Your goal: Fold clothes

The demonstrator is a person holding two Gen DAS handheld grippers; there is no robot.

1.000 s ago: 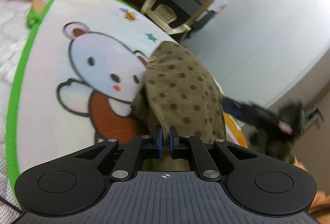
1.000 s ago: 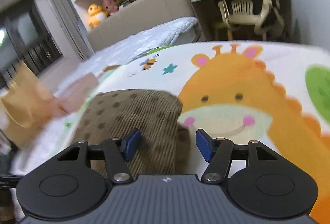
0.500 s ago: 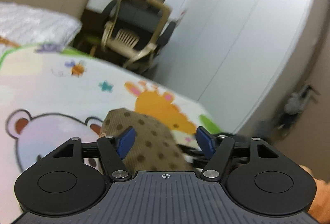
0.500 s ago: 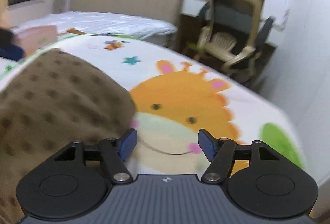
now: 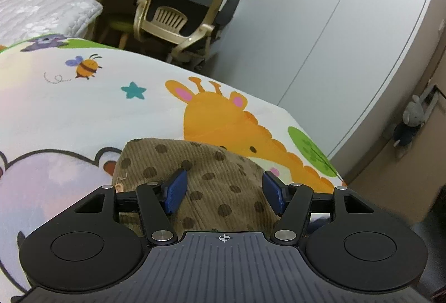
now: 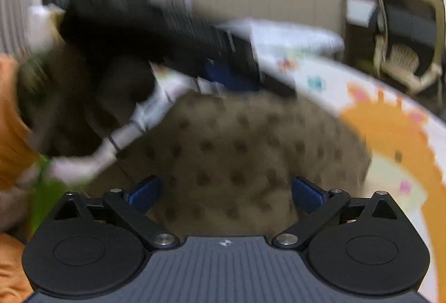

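A brown corduroy garment with dark dots [image 5: 211, 172] lies folded on a cartoon play mat [image 5: 83, 113], between a bear and a giraffe print. My left gripper [image 5: 225, 193] hovers over its near part, open, and its blue pads [image 5: 175, 190] touch no cloth. The right wrist view is blurred. It shows the same garment [image 6: 251, 152] below my right gripper [image 6: 225, 193], whose jaws are opening wide and grip nothing. The left gripper [image 6: 200, 52] appears there as a dark shape over the garment's far side.
Beyond the mat's far edge stand a beige office chair [image 5: 178, 16] and a desk. A white quilt [image 5: 41, 16] lies at the back left and pale wardrobe doors [image 5: 334, 24] rise on the right. An orange sleeve [image 6: 11, 121] shows at the left.
The left gripper has let go of the garment, opened and swung so that it looks across the mat. The right gripper has swung left over the garment and its jaws have spread wider.
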